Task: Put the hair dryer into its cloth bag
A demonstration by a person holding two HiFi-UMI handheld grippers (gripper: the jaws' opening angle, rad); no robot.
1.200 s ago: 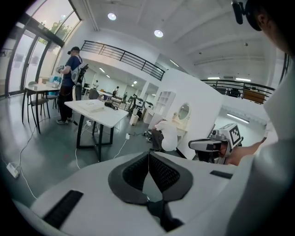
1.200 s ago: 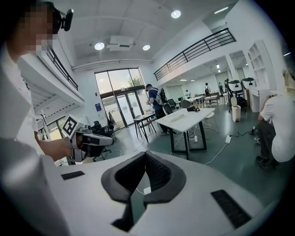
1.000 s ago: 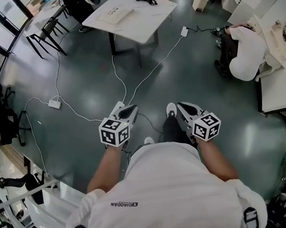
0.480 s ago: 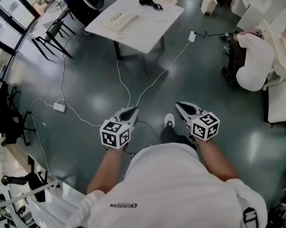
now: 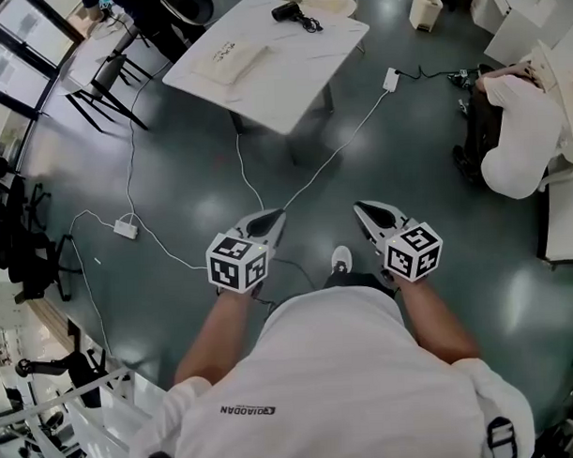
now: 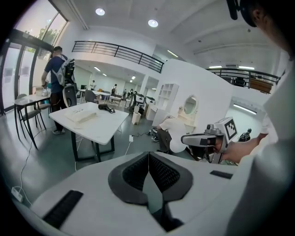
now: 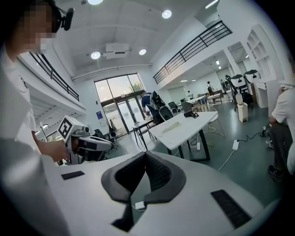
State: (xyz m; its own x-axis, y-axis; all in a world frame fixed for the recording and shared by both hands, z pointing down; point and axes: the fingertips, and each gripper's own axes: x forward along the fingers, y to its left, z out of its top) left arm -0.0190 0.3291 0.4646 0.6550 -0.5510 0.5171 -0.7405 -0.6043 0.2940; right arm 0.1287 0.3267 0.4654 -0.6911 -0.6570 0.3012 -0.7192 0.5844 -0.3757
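**Head view: both grippers closed and empty, hair dryer lying on the far table**

A person in a white shirt is standing on a glossy, dark grey-green floor (image 5: 172, 171) and holding both tools out level in front of the body. The left gripper (image 5: 270, 217) is keeping its jaws pressed together with nothing between them, and its own view is showing the dark pads meeting. The right gripper (image 5: 364, 210) is doing the same, closed and empty. One white shoe (image 5: 340, 260) is showing between the two.

Well apart from both grippers, a white table (image 5: 290, 73) is standing at the far side of the room. The black hair dryer (image 5: 286, 13) is lying near its far edge with its cord bunched beside it. The flat cream cloth bag (image 5: 229, 58) is lying towards the table's left side, apart from the hair dryer.

White cables (image 5: 345, 146) are trailing across the floor from under the table, one running to a power strip (image 5: 126, 227) on the left and another to a power strip (image 5: 391, 78) on the right. Black chairs (image 5: 103, 79) are standing at far left beside tall windows (image 5: 8, 55). At the right edge another person in white (image 5: 518, 131) is bending over. The gripper views are showing a bright, high hall with a railed balcony (image 6: 115, 48) and round ceiling lights (image 6: 153, 23).
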